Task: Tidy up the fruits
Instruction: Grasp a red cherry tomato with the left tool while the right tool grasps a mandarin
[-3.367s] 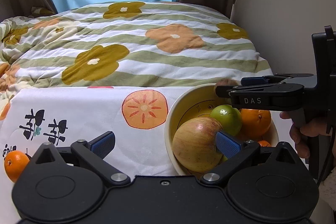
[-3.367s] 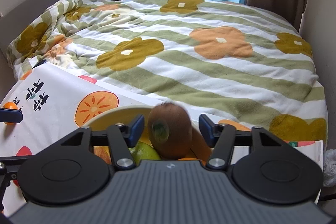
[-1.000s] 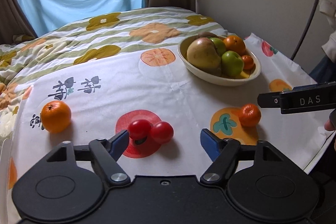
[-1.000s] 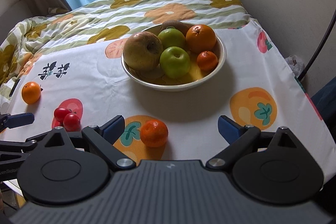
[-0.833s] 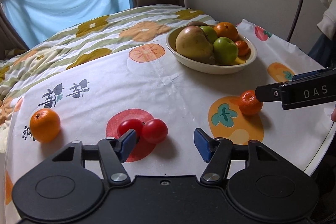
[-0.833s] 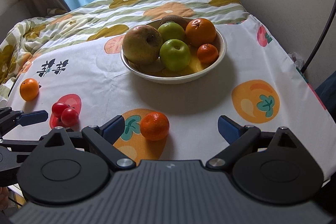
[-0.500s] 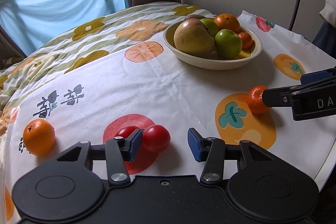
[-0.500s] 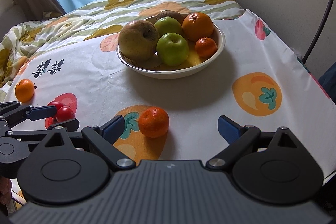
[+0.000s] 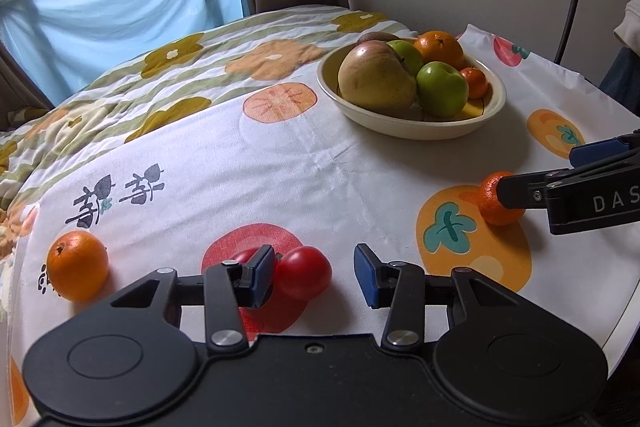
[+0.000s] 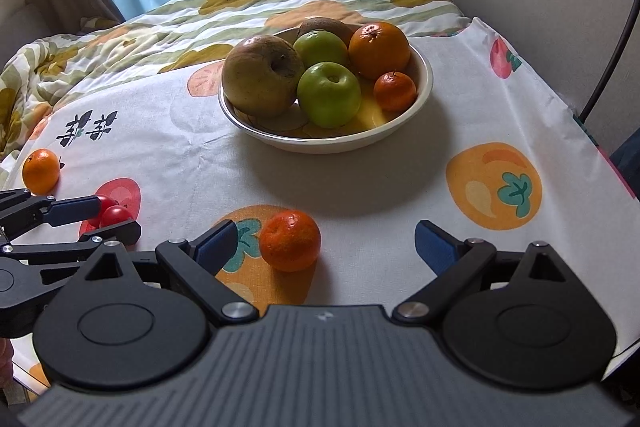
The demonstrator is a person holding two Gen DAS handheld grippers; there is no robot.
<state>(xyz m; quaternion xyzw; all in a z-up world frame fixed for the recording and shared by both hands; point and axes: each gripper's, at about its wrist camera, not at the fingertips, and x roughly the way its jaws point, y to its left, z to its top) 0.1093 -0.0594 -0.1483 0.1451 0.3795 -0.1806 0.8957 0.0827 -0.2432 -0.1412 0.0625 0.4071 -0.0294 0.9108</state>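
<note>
Spread over a table beside a bed with a flowered quilt, a white fruit-print tablecloth [image 9: 304,163] carries everything. Toward the far right corner a cream bowl [image 10: 280,141] is already filled with apples, oranges and a kiwi. Near the front left edge two red tomatoes lie touching; the nearer tomato [image 9: 303,277] sits between the jaws of the left gripper [image 9: 314,273], which are closing: the left pad is at its skin, while the right pad is not yet in contact. By the front edge, a small mandarin [image 10: 290,241] lies between the wide-apart jaws of the right gripper [image 10: 324,247], untouched. A larger orange [image 9: 77,265] is left at the left edge.

The closing is best finished gently, with the neighbouring tomato kept outside, then lifted straight up.

"DAS" is printed on the right gripper's finger; black brush characters are printed on the cloth.
</note>
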